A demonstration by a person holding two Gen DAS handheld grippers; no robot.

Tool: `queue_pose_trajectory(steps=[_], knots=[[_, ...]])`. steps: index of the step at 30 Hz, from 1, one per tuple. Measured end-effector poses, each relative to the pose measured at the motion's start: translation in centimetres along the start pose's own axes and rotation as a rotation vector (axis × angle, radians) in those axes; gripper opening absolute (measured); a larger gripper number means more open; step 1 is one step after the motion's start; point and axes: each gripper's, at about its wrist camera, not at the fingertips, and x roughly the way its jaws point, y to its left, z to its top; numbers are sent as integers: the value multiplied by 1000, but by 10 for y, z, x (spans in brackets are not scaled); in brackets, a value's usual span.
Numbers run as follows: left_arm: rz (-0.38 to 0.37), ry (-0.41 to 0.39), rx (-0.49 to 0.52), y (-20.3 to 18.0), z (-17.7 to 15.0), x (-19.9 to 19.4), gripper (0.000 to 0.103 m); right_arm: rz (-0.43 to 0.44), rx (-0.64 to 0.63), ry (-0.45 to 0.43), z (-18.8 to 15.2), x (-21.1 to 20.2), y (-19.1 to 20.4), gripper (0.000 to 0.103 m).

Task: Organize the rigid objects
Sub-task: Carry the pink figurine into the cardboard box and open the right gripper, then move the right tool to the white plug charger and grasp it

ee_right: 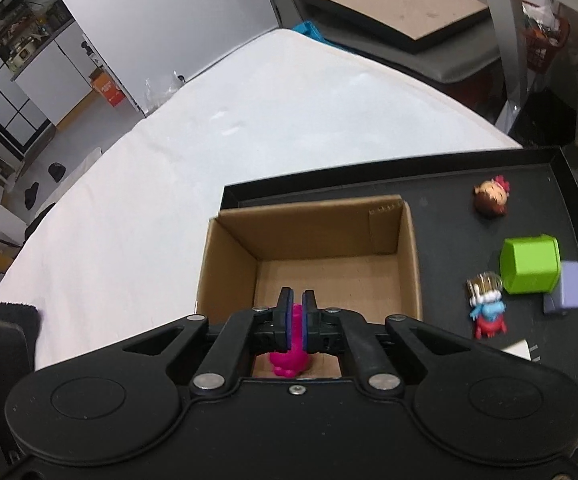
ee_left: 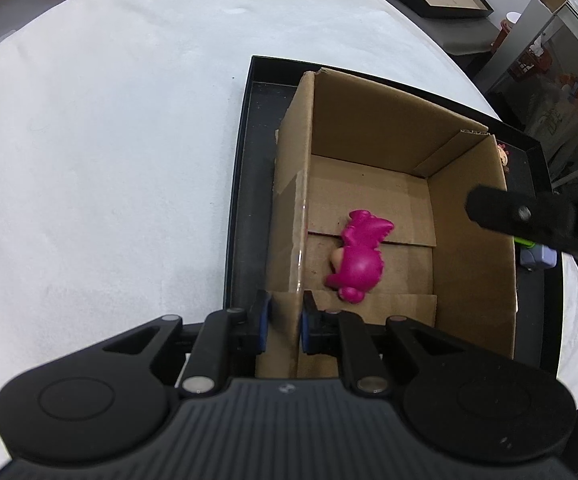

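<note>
An open cardboard box (ee_left: pixel 369 128) (ee_right: pixel 309 224) stands on a black tray (ee_left: pixel 249 184) (ee_right: pixel 529 208). A magenta toy figure (ee_left: pixel 359 256) lies on the box floor. My left gripper (ee_left: pixel 285 320) is shut on the box's near left wall. My right gripper (ee_right: pixel 297 306) is above the box, jaws nearly shut with a narrow gap; the magenta toy (ee_right: pixel 289 356) shows below and behind them, apart from the pads. Part of the right gripper (ee_left: pixel 529 220) shows over the box's right wall in the left wrist view.
On the tray right of the box lie a doll head (ee_right: pixel 491 198), a green cube (ee_right: pixel 529 266), a lilac block (ee_right: pixel 569 292) and a blue-and-red figure (ee_right: pixel 487 312). The tray sits on a white cloth-covered table (ee_left: pixel 109 140). Shelves and framed boards stand beyond.
</note>
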Motion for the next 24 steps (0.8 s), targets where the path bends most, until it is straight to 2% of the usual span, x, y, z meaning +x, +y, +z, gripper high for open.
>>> queue_pose_trajectory(steps=[3,5,7,8,10,13,15,17,19,24], knots=[[5,3,9,-1,0,-1,14,-5,4,1,-3,-7,-6,8],[8,10,11,-2,0,-2,14,-11,14,-2,-5,-13,-12,15],[13,15,11,-2,1,-3,15,-24,24,-14,-6,-19,-18,30],[16,17,10,-1,2,-3,17,-32,28,-24,-7,-23,-22,34],[23,19,11,-1,3,-5,23,-47,45,-42,-7,-30,-30,46],[38,19,22,-1,2,-7,40,-64,66,-60,-8,-38,-43,56],[48,22,20,0,1,-9,55,-77,83,-68,-9,-43,-51,67],[61,18,21,0,1,-11,63,-75,101,-69,-10,-45,-59,74],[65,14,17,0,1,-13,67,-78,118,-71,-12,-48,-67,84],[91,19,18,-3,1,-15,72,-107,140,-78,-17,-50,-83,90]])
